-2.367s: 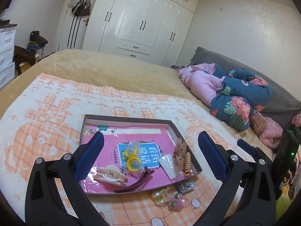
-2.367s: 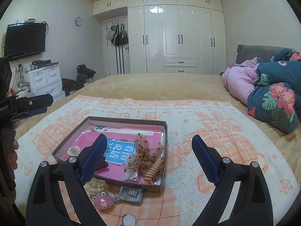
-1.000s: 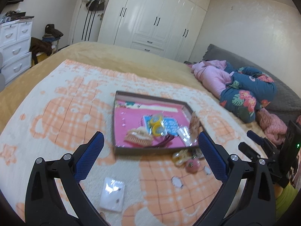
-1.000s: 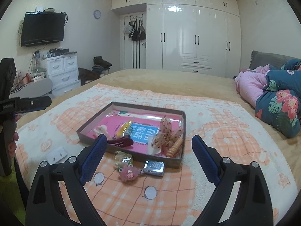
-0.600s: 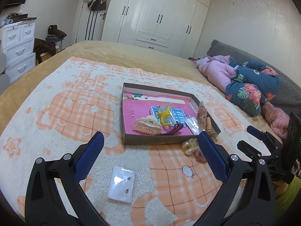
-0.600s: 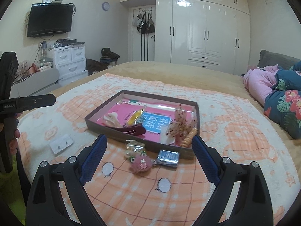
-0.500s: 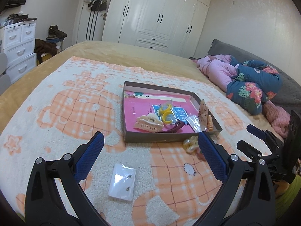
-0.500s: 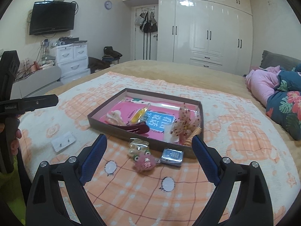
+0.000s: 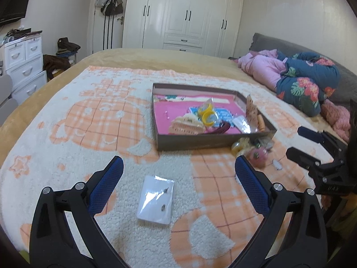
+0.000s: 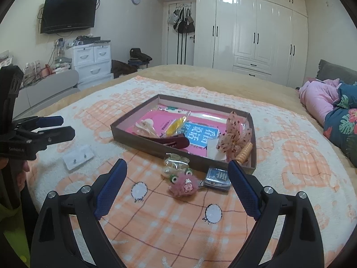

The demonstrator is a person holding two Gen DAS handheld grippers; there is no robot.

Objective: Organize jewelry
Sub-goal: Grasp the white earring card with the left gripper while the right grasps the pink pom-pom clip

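Note:
A brown box tray (image 9: 200, 144) (image 10: 136, 141) with a pink floor lies on the blanket and holds hair clips, a yellow ring packet and a bow. A white earring card (image 9: 156, 198) (image 10: 78, 156) lies on the blanket between my left gripper's open fingers. My left gripper (image 9: 178, 185) is open and empty above it. My right gripper (image 10: 177, 184) is open and empty, with a pink fluffy charm (image 10: 184, 186), a clear bead packet (image 10: 175, 163) and a small silver packet (image 10: 217, 176) between its fingers, in front of the tray.
An orange-and-white blanket (image 9: 100, 122) covers the bed. Folded pink and floral quilts (image 9: 301, 78) lie at the right. White drawers (image 10: 93, 62) stand beside the bed at the left. Wardrobes (image 10: 245, 33) line the far wall.
Both grippers have pulled back from the tray and lowered toward the blanket. The left one now frames the earring card; the right one frames the loose items in front of the tray.

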